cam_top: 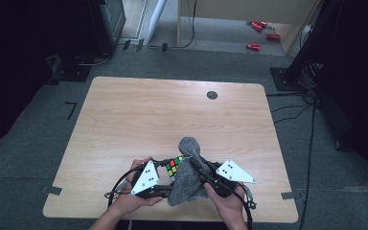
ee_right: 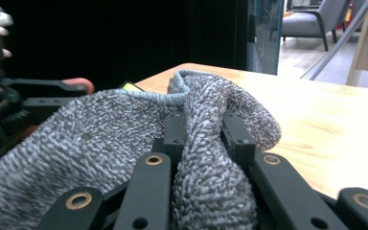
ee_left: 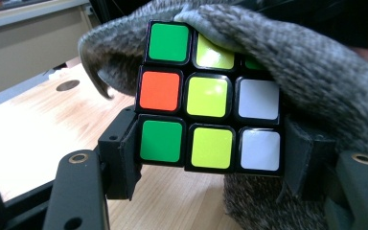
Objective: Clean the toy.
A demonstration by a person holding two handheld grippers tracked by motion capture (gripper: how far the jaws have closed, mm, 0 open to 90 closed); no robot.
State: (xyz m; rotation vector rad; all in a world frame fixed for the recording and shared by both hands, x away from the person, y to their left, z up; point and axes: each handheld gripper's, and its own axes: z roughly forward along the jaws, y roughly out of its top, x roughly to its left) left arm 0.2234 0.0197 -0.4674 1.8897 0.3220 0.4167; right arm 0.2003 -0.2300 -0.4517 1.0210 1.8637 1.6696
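A scrambled puzzle cube [ee_left: 210,98] with green, yellow, orange and white stickers is clamped between the jaws of my left gripper [ee_left: 210,158], just above the wooden table. In the high view the cube [cam_top: 173,166] peeks out beside my left gripper [cam_top: 165,179] near the table's front edge. A grey knitted cloth [cam_top: 189,172] drapes over the cube's top and right side [ee_left: 287,62]. My right gripper [ee_right: 205,139] is shut on a fold of that cloth [ee_right: 124,143], and in the high view it [cam_top: 202,171] sits right of the cube.
The light wooden table [cam_top: 172,115] has a round dark cable hole [cam_top: 212,95] toward its far side. Red objects [cam_top: 258,33] lie on the floor beyond the table. Dark stands and cables flank the table left and right.
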